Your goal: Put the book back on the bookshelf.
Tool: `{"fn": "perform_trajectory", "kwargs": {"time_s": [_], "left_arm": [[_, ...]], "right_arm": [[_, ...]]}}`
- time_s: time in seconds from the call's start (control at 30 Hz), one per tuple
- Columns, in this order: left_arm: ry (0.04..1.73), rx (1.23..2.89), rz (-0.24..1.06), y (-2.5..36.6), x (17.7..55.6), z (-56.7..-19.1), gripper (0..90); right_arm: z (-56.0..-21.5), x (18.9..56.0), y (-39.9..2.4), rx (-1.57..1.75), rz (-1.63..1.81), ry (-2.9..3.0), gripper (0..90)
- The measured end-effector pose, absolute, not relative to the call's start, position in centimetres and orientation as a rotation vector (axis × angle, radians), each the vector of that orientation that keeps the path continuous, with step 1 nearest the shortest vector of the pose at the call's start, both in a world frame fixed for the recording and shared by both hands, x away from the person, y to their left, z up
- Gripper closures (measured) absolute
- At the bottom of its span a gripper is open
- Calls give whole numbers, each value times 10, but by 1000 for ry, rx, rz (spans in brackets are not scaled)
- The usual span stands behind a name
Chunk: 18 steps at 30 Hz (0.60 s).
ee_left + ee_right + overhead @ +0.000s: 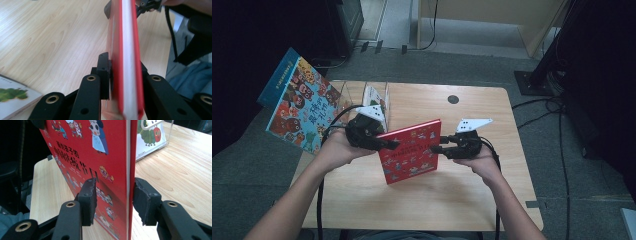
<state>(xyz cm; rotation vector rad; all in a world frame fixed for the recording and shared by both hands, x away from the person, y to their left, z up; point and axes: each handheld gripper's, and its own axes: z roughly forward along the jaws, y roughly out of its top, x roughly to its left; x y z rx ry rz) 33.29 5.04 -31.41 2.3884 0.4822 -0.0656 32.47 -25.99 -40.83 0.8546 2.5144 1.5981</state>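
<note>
A red picture book [409, 152] stands upright on its lower edge at the middle of the wooden table [462, 200]. My left gripper [388, 145] is shut on its left edge. In the left gripper view the jaws [123, 72] squeeze the red covers and white pages [126, 37]. My right gripper [437, 149] is at the book's right edge. In the right gripper view it [115, 192] stands open astride the red book [87, 157]. One pad [145, 202] sits by the back cover, and the other pad [88, 200] stands off the front cover.
A clear plastic book stand [362, 97] at the table's back left holds a caterpillar book [150, 135]. A colourful book with a blue spine [299, 102] tilts beyond the left edge. Cables [557, 130] and a black stand base [532, 80] lie on the floor to the right.
</note>
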Motion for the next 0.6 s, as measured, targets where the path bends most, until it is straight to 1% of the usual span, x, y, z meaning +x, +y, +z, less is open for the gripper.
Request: {"fn": "perform_trajectory", "kwargs": {"time_s": [0.13,0.33,0.47,0.6], "left_arm": [[457,2483,-26,37,337,-299,753],[430,2608,-57,16,347,-291,751],[460,2656,-95,5,353,-292,772],[523,2676,-110,6,355,-290,792]], "right_arm": [[-408,325,-259,858,1602,2509,544],[-408,324,-257,849,1611,2507,538],[-408,324,-256,842,1606,2510,528],[-409,323,-259,838,1582,2506,517]]}}
